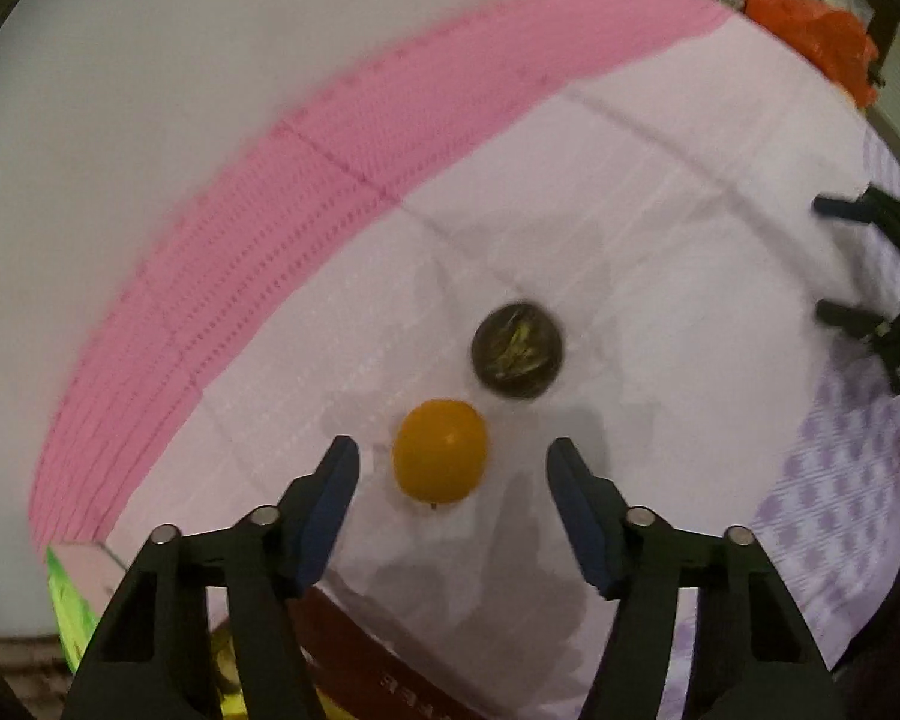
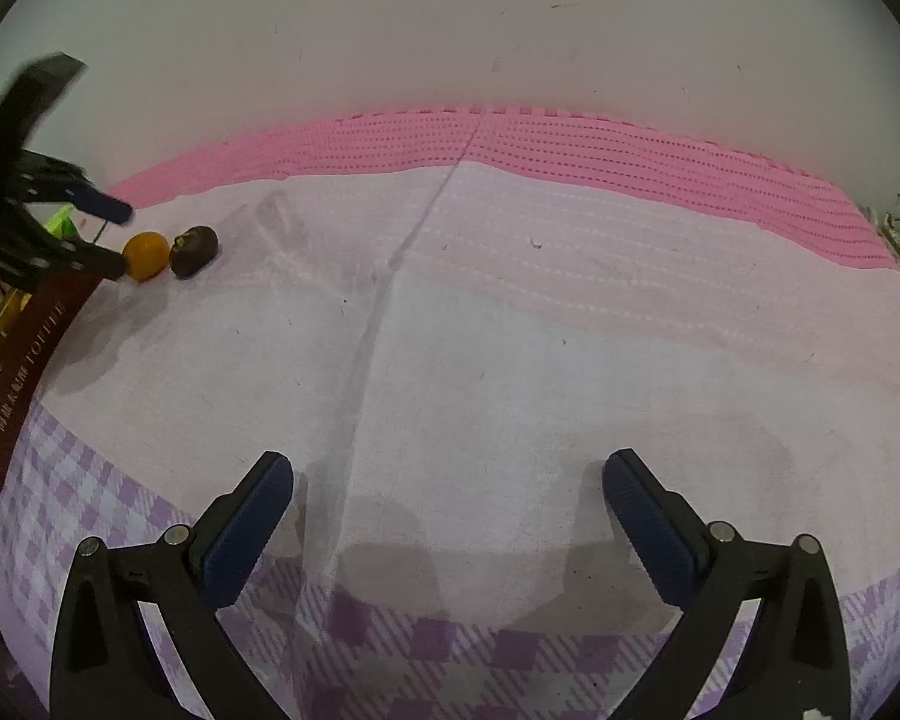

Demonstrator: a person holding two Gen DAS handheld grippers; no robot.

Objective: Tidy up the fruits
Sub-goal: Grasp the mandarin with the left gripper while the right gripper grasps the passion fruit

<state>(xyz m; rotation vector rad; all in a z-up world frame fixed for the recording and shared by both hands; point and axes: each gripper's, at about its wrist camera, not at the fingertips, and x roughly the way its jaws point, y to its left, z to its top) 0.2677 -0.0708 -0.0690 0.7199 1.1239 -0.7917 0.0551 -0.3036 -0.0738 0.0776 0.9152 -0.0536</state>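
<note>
The only writing I can read is on the dark red box [image 2: 27,354] at the left edge of the cloth: pale capitals spelling "TOFFEE", after a row of Chinese characters too small for me to make out.

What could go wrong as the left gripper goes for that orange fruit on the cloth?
1. The orange fruit is round and sits off-centre between the open jaws of the left gripper, nearer one finger; closing could nudge it away.
2. The dark fruit lies right beside it and could get bumped.
3. The dark red box sits near the gripper and could be struck.
</note>
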